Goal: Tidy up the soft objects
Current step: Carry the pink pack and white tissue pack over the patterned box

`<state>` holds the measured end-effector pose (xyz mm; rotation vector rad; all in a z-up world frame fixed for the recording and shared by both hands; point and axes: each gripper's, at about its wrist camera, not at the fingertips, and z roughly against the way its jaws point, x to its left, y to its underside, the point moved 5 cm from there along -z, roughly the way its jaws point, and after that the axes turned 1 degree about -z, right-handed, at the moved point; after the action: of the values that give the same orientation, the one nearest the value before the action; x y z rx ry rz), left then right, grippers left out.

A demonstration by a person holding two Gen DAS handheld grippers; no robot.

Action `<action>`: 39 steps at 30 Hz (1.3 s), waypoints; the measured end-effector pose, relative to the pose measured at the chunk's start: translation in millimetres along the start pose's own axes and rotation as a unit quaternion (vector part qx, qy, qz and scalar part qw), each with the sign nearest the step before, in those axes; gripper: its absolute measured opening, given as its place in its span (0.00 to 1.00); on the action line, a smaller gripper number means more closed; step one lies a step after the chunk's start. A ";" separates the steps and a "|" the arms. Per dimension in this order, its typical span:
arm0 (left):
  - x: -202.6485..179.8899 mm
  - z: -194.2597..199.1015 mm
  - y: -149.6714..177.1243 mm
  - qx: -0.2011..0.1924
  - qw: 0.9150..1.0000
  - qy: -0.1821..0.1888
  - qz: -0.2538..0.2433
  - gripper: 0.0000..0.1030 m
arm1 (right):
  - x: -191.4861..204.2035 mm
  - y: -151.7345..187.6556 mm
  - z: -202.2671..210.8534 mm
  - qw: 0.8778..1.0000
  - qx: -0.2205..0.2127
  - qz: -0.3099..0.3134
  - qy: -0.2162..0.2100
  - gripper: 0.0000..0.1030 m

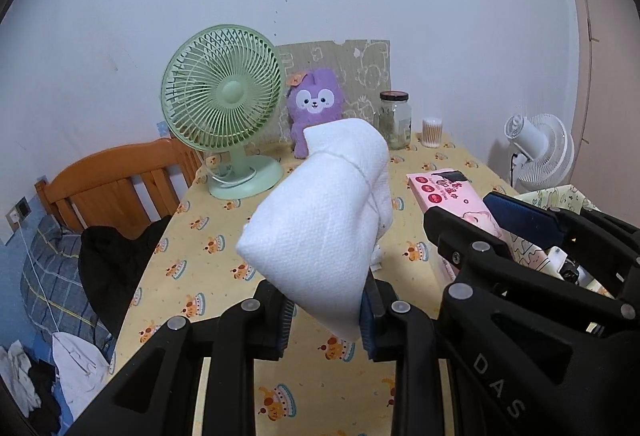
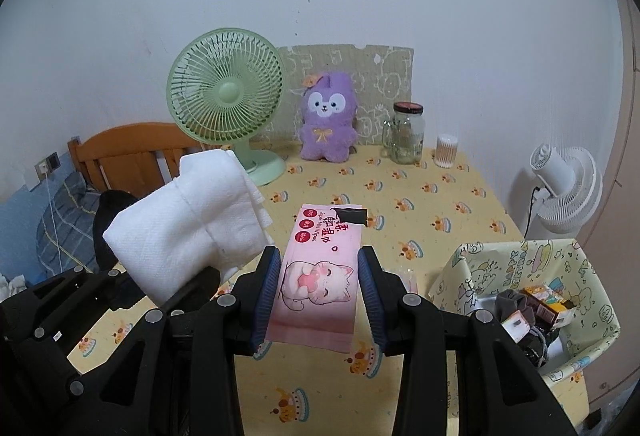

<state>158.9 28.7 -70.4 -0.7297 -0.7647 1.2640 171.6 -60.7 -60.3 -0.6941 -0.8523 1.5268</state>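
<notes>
My left gripper (image 1: 326, 328) is shut on a folded white towel (image 1: 320, 220), held in the air above the yellow tablecloth; the same white towel (image 2: 188, 224) shows at the left of the right wrist view. My right gripper (image 2: 318, 300) is shut on a pink pack of wet wipes (image 2: 320, 276) with a cat picture, its pads pressing both long sides, lifted off the table. The pink pack (image 1: 452, 211) appears at the right of the left wrist view, beside the right gripper's fingers (image 1: 520, 215). A purple plush toy (image 2: 328, 115) sits at the back of the table.
A green desk fan (image 2: 226, 99) stands at the back left, a glass jar (image 2: 408, 133) and a cotton swab tub (image 2: 447, 151) at the back right. A patterned fabric bin (image 2: 472, 268) with small items stands at the right. A white fan (image 2: 568, 183), a wooden bed frame (image 1: 116, 175).
</notes>
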 end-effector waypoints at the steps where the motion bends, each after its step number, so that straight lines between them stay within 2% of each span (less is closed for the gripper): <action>1: -0.2 0.9 -0.3 -0.001 1.000 -0.001 0.000 0.26 | -0.6 -1.0 1.2 1.000 -0.001 0.001 -0.001 0.42; 12: -13.9 9.2 -4.3 -0.008 1.000 -0.002 0.005 0.26 | -14.4 -2.8 11.6 1.000 -0.009 0.004 -0.004 0.42; 21: -42.3 12.3 -16.9 -0.022 1.000 0.007 -0.002 0.26 | -40.2 -7.3 22.2 1.000 -0.018 -0.005 0.004 0.42; 39: -103.1 10.9 -36.3 -0.040 0.998 0.046 -0.022 0.26 | -101.5 -12.8 39.8 0.998 -0.035 -0.025 0.042 0.42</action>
<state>155.8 -78.0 -44.4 -0.8263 -0.7566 1.1580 158.9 -165.9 -31.6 -0.7776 -0.8576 1.4191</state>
